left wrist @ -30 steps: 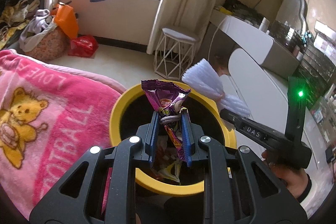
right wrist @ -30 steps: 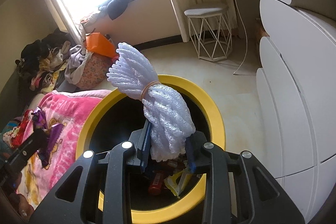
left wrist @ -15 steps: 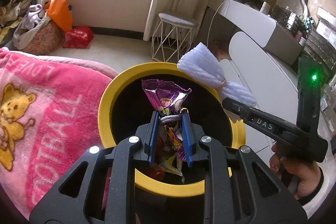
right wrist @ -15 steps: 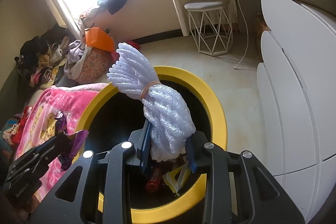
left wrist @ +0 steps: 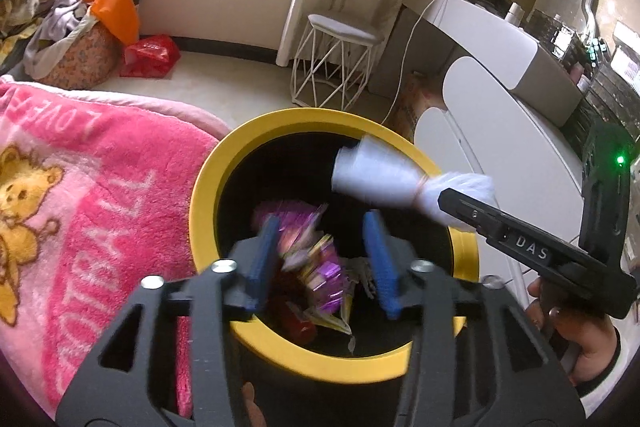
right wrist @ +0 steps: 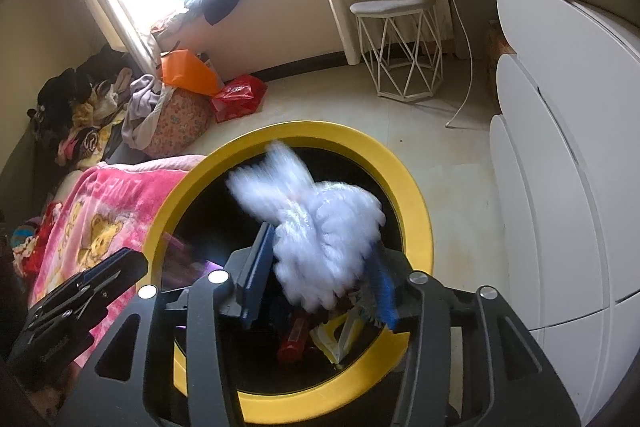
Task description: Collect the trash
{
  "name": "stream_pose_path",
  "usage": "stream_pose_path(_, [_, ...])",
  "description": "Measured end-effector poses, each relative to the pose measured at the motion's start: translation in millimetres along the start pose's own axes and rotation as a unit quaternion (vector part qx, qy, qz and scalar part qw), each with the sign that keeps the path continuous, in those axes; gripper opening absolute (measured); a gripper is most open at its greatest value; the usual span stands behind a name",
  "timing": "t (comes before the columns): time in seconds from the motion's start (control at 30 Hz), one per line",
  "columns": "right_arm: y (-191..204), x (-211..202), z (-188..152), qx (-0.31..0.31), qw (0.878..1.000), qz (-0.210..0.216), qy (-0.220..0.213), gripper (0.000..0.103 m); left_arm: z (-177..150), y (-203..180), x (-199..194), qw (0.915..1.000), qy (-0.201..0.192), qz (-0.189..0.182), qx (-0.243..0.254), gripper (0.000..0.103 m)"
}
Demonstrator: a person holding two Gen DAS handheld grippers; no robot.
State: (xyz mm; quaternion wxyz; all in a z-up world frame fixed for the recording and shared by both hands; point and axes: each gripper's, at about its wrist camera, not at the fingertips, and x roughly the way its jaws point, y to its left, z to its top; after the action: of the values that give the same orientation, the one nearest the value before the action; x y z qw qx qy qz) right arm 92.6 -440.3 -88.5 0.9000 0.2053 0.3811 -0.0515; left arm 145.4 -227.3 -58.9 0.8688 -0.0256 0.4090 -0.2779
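Both my jaws have just sprung wide over the yellow-rimmed bin [left wrist: 208,183] at centre frame. A moment ago my left gripper [left wrist: 322,259] pinched the purple wrapper [left wrist: 308,247] and my right gripper [right wrist: 316,279] the white foam bundle [right wrist: 320,223]. Now both blur loose, dropping toward trash already inside, so I judge this pair collected.

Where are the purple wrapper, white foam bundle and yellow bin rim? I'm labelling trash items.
purple wrapper [left wrist: 316,259], left wrist view, crinkled middle.
white foam bundle [right wrist: 320,231], right wrist view, bulky lower half.
yellow bin rim [left wrist: 204,187], left wrist view, left edge.
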Motion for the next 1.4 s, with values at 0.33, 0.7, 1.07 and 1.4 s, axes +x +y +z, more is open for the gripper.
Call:
stream_pose_path(0.33, [2.9, -13.5, -3.8, -0.005, 1.000, -0.003, -0.011, 0.060, 1.2, 11.0, -20.4, 0.9995, -0.019, 0.018, -0.020, 0.061])
stream_pose_path(0.7, [14.3, -31.6, -8.3, -0.021, 0.999, -0.001, -0.026, 0.075, 0.3, 27.2, -54.6, 0.9976, -0.049, 0.032, -0.038, 0.092])
stream_pose_path(1.07, [43.4, -61.4, -19.2, -0.068, 0.995, 0.023, -0.066, 0.087, -7.8, 40.1, -98.6, 0.9920, -0.089, 0.073, -0.052, 0.092])
stream_pose_path(1.4, [74.0, -80.1, -38.3, -0.122, 0.986, 0.042, -0.108, 0.095, -27.0, 49.9, -134.0, 0.9859, -0.117, 0.106, -0.055, 0.092])
